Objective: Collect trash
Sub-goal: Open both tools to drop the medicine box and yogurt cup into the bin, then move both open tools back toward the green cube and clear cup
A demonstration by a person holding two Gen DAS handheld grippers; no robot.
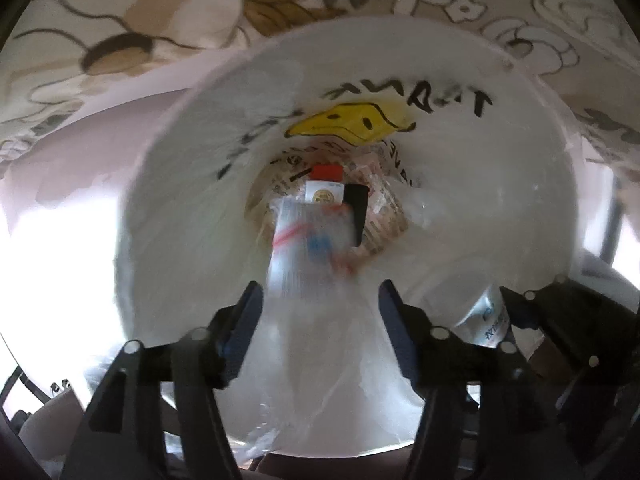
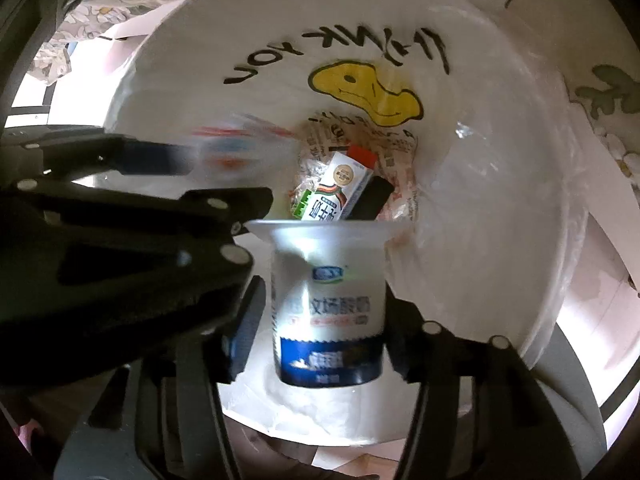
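A white trash bin (image 1: 492,208) (image 2: 492,216), lined with a bag showing a yellow duck bill and black lettering, fills both views from above. My left gripper (image 1: 320,304) is open over its mouth. A blurred clear wrapper (image 1: 308,248) with red and blue marks hangs loose between its fingers and below them. My right gripper (image 2: 322,320) is open, with narrow gaps on either side of a white and blue yogurt cup (image 2: 328,312) whose wide rim points into the bin. At the bottom lie a small carton (image 2: 344,188) with a red end, a black piece and printed paper.
Flowered cloth (image 1: 160,20) (image 2: 604,92) lies beyond the bin's far rim. The two grippers crowd side by side over the opening: the left gripper (image 2: 160,160) crosses the right wrist view, and the yogurt cup (image 1: 486,320) shows in the left wrist view. Bright floor shows at the left.
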